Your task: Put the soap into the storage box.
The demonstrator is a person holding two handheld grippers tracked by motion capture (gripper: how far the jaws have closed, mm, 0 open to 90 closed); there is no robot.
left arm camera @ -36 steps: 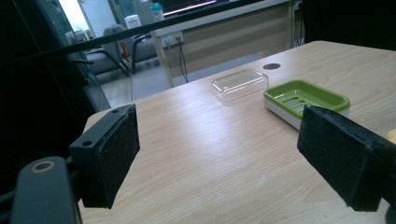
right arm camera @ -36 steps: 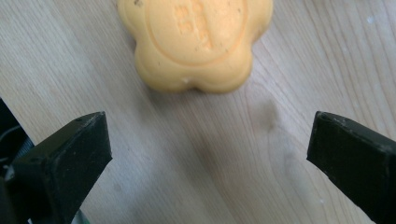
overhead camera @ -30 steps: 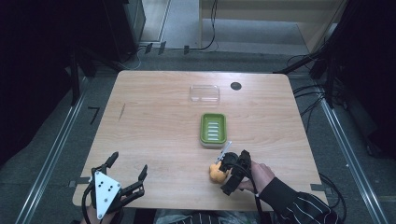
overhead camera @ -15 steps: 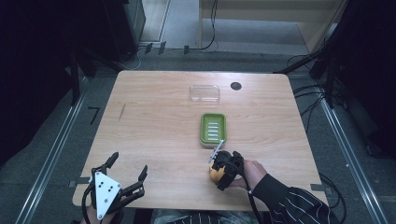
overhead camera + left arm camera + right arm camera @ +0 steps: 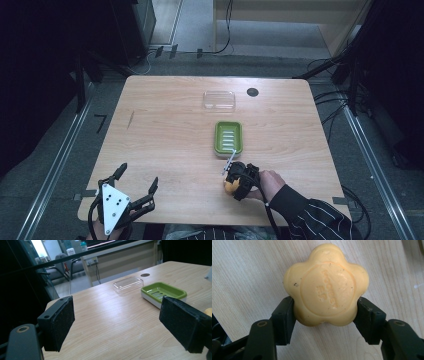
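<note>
A yellow flower-shaped soap [image 5: 325, 285] sits between the two black jaws of my right gripper [image 5: 324, 312], which is shut on it just above the wooden table. From above, the right gripper [image 5: 239, 181] holds the soap [image 5: 229, 187] near the table's front, a little in front of the green soap dish [image 5: 228, 137]. That dish [image 5: 163, 291] is empty. My left gripper [image 5: 136, 189] rests at the front left corner, open, with nothing between its pads [image 5: 60, 320].
A clear plastic lid [image 5: 219, 100] lies behind the green dish, next to a dark round hole [image 5: 252, 92] in the table [image 5: 165, 130]. Cables and dark equipment stand on the floor around the table.
The right gripper has moved left and slightly forward over the table with the soap in it. The left gripper has stayed where it was.
</note>
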